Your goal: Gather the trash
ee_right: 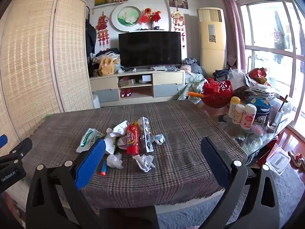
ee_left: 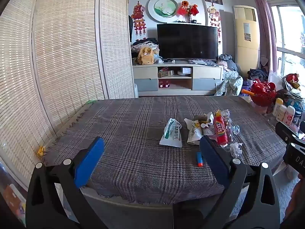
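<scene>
A heap of trash lies on the plaid tablecloth point(ee_left: 133, 126) point(ee_right: 181, 129): a white and green wrapper point(ee_left: 171, 133) point(ee_right: 88, 139), a red snack packet point(ee_left: 220, 131) point(ee_right: 132, 142), a clear blister pack point(ee_right: 145, 135), crumpled white paper point(ee_left: 235, 148) point(ee_right: 144, 161) and a small blue and orange tube point(ee_left: 199, 158) point(ee_right: 103, 170). My left gripper point(ee_left: 150, 143) hovers over the near table edge, open and empty, left of the heap. My right gripper point(ee_right: 153, 145) is open and empty too, with the heap just ahead on its left side.
Bottles point(ee_right: 242, 112), a red basket point(ee_right: 217, 93), a glass point(ee_right: 275, 116) and bags crowd the table's right end. A woven folding screen point(ee_left: 66, 47) stands on the left. A television point(ee_left: 187, 41) on a low cabinet is beyond the table. A clear lid point(ee_right: 278, 160) lies on the floor.
</scene>
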Available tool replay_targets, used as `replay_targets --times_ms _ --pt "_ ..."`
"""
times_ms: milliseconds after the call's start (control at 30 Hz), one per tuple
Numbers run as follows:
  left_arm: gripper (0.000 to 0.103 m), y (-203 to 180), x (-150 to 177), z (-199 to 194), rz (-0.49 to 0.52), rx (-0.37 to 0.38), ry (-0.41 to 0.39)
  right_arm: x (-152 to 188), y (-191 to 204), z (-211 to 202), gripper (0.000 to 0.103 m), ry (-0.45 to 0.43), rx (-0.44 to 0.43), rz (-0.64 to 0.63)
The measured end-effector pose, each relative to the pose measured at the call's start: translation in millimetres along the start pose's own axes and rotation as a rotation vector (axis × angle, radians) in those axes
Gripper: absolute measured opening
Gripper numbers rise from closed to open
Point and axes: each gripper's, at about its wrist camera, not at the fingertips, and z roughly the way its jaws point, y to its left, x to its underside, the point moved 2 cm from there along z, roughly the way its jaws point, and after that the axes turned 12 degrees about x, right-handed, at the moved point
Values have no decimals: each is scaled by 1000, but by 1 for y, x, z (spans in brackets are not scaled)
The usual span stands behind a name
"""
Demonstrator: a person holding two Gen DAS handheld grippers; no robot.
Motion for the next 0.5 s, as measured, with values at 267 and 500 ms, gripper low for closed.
replay_targets --times_ms 267,500 --pt "95 1 0 1 -2 4 1 0 0 -1 100 -4 1 -6" --pt "95 1 0 -1 -2 8 -9 -2 0 -2 100 -2 -3 -14"
